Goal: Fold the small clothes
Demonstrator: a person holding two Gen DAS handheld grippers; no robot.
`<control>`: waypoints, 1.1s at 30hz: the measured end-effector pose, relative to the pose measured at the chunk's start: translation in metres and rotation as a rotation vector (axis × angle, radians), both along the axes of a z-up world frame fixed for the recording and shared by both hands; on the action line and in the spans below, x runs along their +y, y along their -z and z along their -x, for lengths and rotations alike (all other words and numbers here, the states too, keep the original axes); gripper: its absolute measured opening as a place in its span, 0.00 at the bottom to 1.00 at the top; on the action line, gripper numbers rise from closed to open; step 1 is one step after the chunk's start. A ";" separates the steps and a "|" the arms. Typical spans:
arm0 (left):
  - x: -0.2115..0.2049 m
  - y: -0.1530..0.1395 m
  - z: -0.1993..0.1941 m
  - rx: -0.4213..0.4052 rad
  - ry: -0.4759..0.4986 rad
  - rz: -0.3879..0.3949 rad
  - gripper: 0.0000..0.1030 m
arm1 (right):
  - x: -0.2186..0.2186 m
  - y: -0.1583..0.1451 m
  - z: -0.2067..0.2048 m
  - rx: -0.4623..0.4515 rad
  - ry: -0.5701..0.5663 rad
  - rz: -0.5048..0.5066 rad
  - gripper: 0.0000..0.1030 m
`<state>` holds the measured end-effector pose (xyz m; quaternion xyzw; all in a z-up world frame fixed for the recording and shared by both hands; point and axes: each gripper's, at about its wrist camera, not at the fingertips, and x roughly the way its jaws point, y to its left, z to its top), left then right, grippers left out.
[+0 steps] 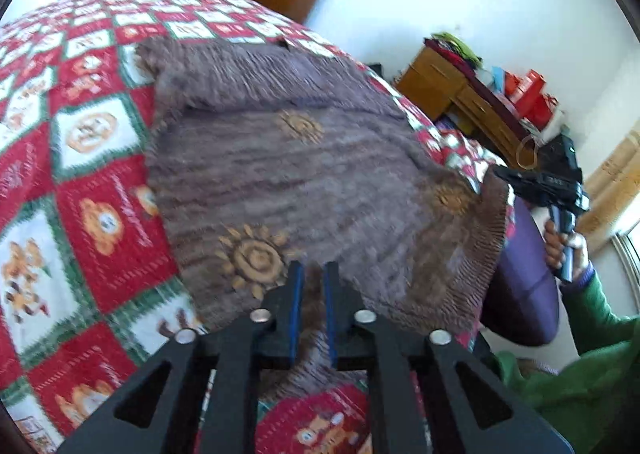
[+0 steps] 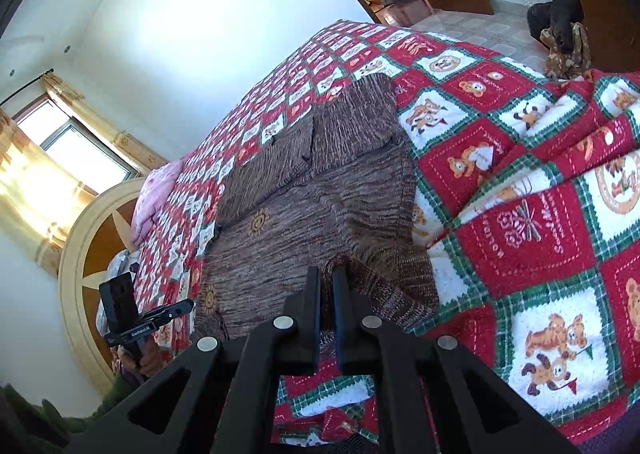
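Black two-finger gripper hardware fills the bottom of each wrist view, but the largest thing in sight is the red, white and green checked quilt with teddy-bear panels [image 1: 100, 222], which covers the bed from the left edge up toward the top centre of the left view. Spread on it, across the middle of both views, lies the brown ribbed knitted garment with tan sun motifs [image 1: 288, 174]; its far part looks already doubled over, with a raised edge crossing the upper centre, though motion blur hides the detail. Smaller again, the left gripper [image 1: 313, 274] at bottom centre of its view has its jaws drawn nearly together on the garment's near hem, a ridge of brown knit pinched between the blue pads. The right gripper [image 2: 326, 274] grips likewise: its narrow slot at bottom centre of the right view pinches up a tuft of knit at another near corner. By my judgement the knit is soft, limp and fairly light, thick enough to hold a crease loosely, and its ribbing should give good friction. It will sag and stretch between the two holds, so gripping the two hem corners, as now, and keeping them level seems best.
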<state>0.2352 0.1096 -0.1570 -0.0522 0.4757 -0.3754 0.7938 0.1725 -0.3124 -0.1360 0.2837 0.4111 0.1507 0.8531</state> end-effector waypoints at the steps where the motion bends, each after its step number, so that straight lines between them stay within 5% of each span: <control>1: -0.003 0.002 0.002 0.002 0.014 -0.011 0.17 | -0.001 0.004 0.003 0.008 0.005 -0.002 0.05; 7: -0.023 0.012 0.018 -0.007 0.116 -0.082 0.25 | -0.008 0.019 0.012 0.044 0.037 -0.021 0.05; 12: -0.027 0.020 0.018 -0.002 0.107 -0.086 0.32 | -0.008 0.023 0.013 0.051 0.041 -0.022 0.05; 13: -0.028 0.019 0.020 -0.016 0.103 -0.095 0.31 | -0.007 0.022 0.013 0.051 0.041 -0.019 0.05; 16: -0.034 0.020 0.027 -0.079 0.082 -0.163 0.06 | -0.007 0.021 0.013 0.047 0.043 -0.018 0.05; 28: -0.012 -0.025 -0.004 -0.153 -0.123 -0.074 0.04 | -0.018 0.008 -0.048 0.044 0.035 -0.105 0.05; 33: 0.011 -0.013 -0.044 -0.089 -0.304 -0.051 0.04 | -0.033 0.024 -0.094 0.039 0.102 -0.150 0.05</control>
